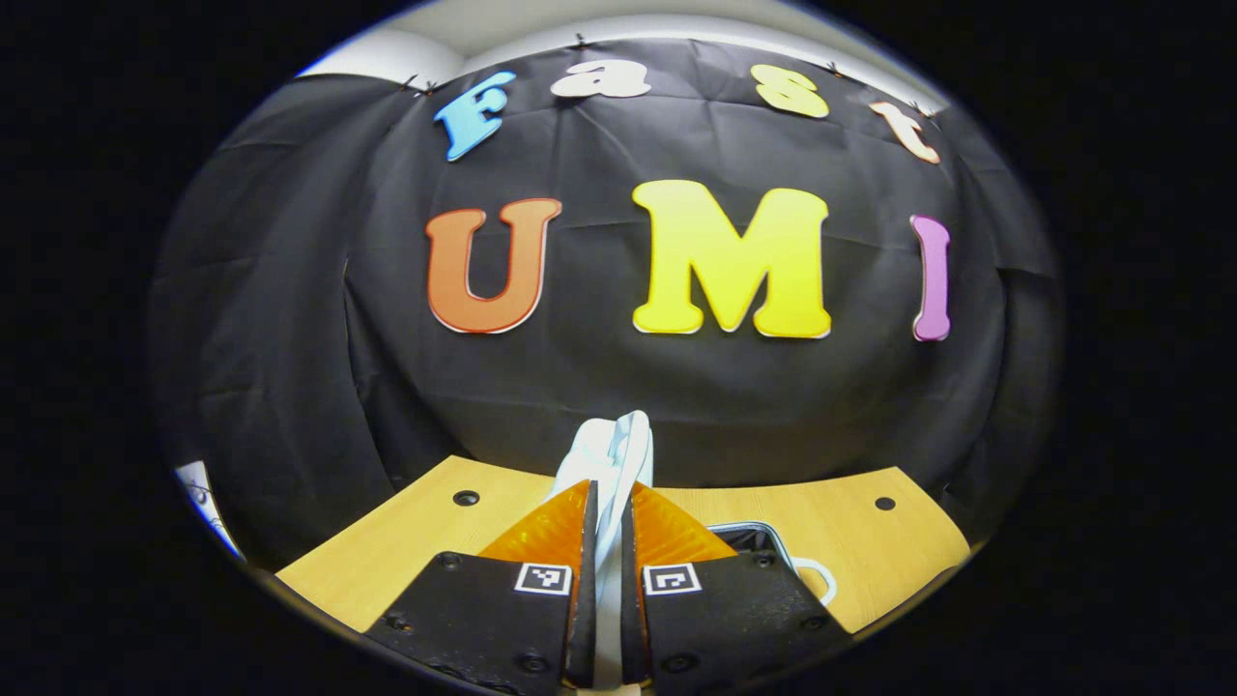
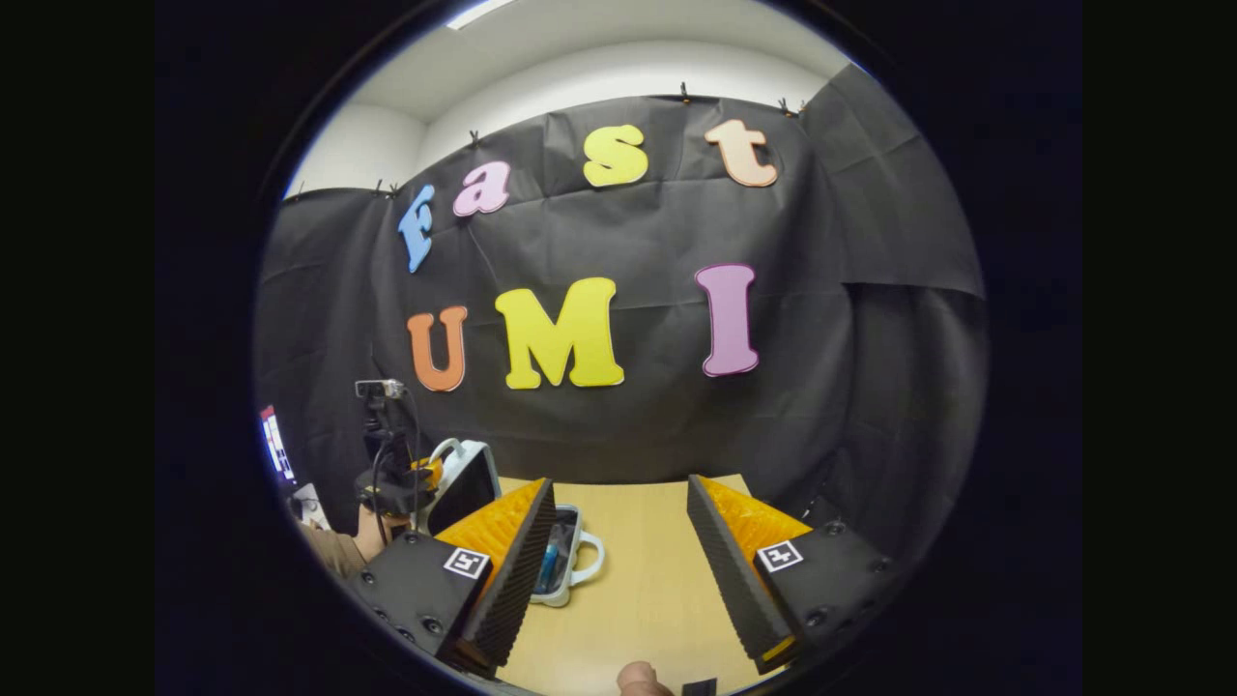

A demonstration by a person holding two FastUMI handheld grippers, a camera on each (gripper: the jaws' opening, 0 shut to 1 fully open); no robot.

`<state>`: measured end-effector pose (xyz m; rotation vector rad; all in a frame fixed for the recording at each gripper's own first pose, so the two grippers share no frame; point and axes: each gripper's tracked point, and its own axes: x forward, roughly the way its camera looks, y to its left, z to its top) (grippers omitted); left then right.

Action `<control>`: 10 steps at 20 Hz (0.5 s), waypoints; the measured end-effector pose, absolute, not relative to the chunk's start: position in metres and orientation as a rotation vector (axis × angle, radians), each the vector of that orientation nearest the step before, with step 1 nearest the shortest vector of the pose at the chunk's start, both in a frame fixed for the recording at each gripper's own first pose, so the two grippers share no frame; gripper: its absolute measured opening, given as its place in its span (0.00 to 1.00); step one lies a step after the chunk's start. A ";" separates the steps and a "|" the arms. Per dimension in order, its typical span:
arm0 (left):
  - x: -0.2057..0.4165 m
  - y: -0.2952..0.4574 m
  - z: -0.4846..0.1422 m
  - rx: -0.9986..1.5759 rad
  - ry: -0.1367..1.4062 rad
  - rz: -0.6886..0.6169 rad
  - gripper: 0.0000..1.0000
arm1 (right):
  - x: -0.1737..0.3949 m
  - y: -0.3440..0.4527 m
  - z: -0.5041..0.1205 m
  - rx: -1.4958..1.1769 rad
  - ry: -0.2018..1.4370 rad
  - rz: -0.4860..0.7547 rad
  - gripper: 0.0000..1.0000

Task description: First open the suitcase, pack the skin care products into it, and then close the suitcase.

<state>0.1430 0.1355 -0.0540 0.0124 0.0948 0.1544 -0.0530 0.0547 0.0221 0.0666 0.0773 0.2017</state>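
The left gripper [image 1: 607, 527] had both fingers pressed together on the edge of the suitcase lid [image 1: 615, 454], a pale panel that rose upright between them and stood above the fingertips against the black booth wall. Just right of those fingers, the rim of the suitcase base [image 1: 763, 534] and its looped handle [image 1: 817, 580] lay on the wooden tabletop [image 1: 406, 541], near its front edge as that view showed it.

The right gripper [image 2: 618, 527] hung with its fingers wide apart and nothing between them, over a bare stretch of tabletop [image 2: 638, 580]. A fingertip of the hand [image 2: 643, 680] holding it showed at the bottom edge of the right gripper view.

From there the small suitcase [image 2: 565, 556] sat open toward the tabletop's left side, its base flat, partly hidden behind the right gripper's left finger. Inside it lay a blue skin care bottle [image 2: 551, 563]. The lid [image 2: 466, 488] stood raised beyond the base, its dark inner face turned toward the camera, with the other gripper [image 2: 391, 488] and the hand [image 2: 372, 527] carrying it at the lid's far edge.
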 end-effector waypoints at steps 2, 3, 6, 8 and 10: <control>0.143 0.109 -0.062 0.067 0.107 0.150 0.17 | -0.047 0.044 0.022 0.059 0.074 0.197 0.82; 0.145 0.093 -0.067 0.094 0.116 0.141 0.19 | -0.044 0.037 0.022 0.058 0.075 0.192 0.82; 0.152 0.042 -0.088 0.148 0.158 0.079 0.21 | -0.034 0.022 0.015 0.056 0.099 0.185 0.82; 0.154 0.013 -0.111 0.132 0.206 0.039 0.21 | -0.027 0.009 0.010 0.046 0.114 0.173 0.82; 0.158 -0.014 -0.136 0.135 0.255 0.018 0.22 | -0.021 -0.005 0.006 0.046 0.124 0.160 0.82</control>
